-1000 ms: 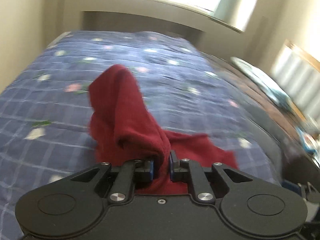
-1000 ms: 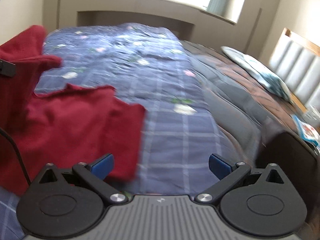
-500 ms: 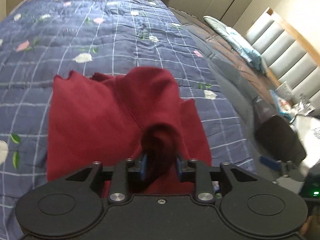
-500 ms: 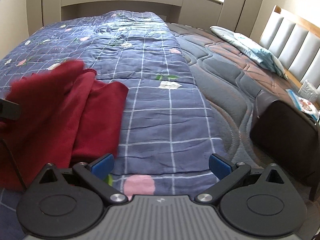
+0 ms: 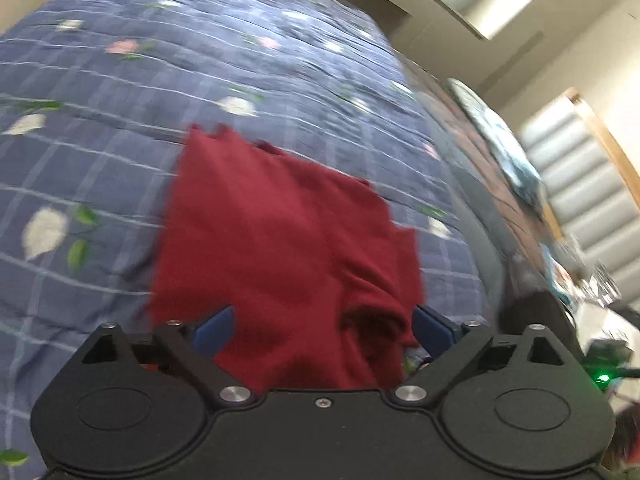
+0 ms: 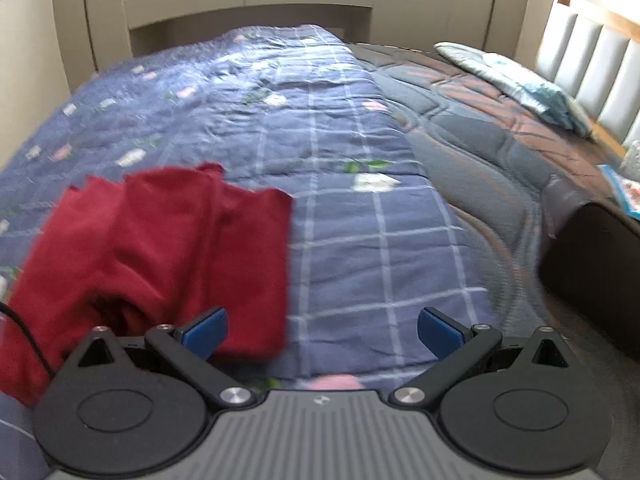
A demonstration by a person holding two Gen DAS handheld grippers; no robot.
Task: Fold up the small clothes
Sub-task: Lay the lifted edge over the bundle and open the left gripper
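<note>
A dark red garment (image 5: 280, 240) lies folded over on the blue checked quilt (image 5: 120, 80). My left gripper (image 5: 320, 326) hovers over its near edge, jaws opening wide; cloth lies between the blue pads (image 5: 214, 326) but neither pad presses on it. In the right wrist view the red garment (image 6: 168, 248) lies at the lower left on the quilt (image 6: 360, 240). My right gripper (image 6: 322, 330) stands open just right of it, its left pad (image 6: 206, 328) over the garment's right edge, nothing gripped.
A grey-brown quilted mattress (image 6: 480, 128) lies bare to the right of the quilt, with a pale patterned pillow (image 6: 532, 88) by the padded headboard (image 6: 592, 68). A dark chair back (image 6: 592, 264) stands beside the bed at right. A window ledge runs along the far wall.
My left gripper lowered the raised bunch of red cloth onto the garment and let go, its jaws swinging from shut to wide. The garment now lies flatter. My right gripper stayed open.
</note>
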